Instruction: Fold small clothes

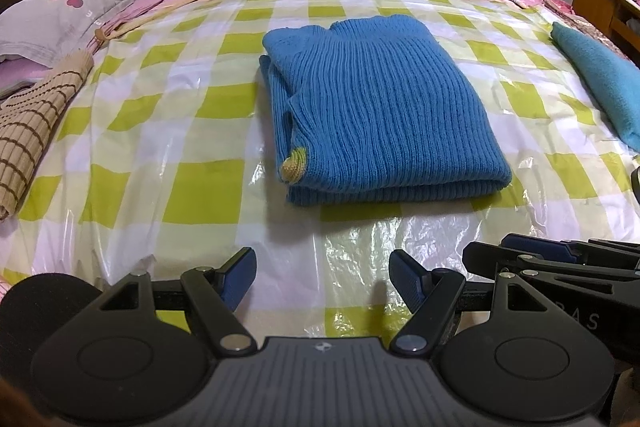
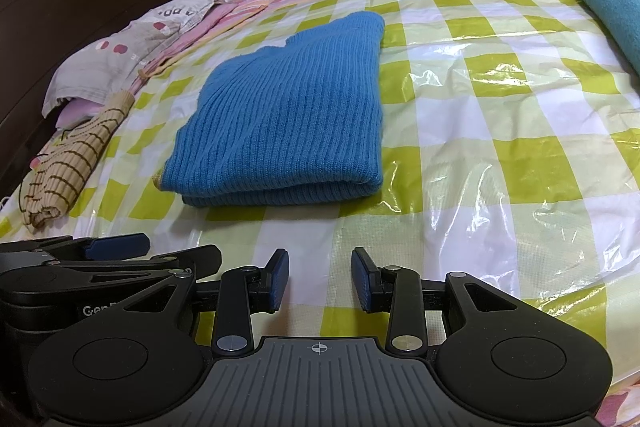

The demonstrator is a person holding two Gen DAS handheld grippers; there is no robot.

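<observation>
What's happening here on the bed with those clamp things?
A person is folding small clothes with a handheld gripper in each hand. The blue knit sweater lies folded on the green-checked plastic sheet. The left gripper and right gripper sit side by side in front of it, both open and holding nothing. A striped beige garment lies off to the left and a teal one to the right, neither being touched.

Left gripper (image 1: 323,277), right gripper (image 2: 320,281): black linkages, blue pads, silver rivets, ribbed grey base.
</observation>
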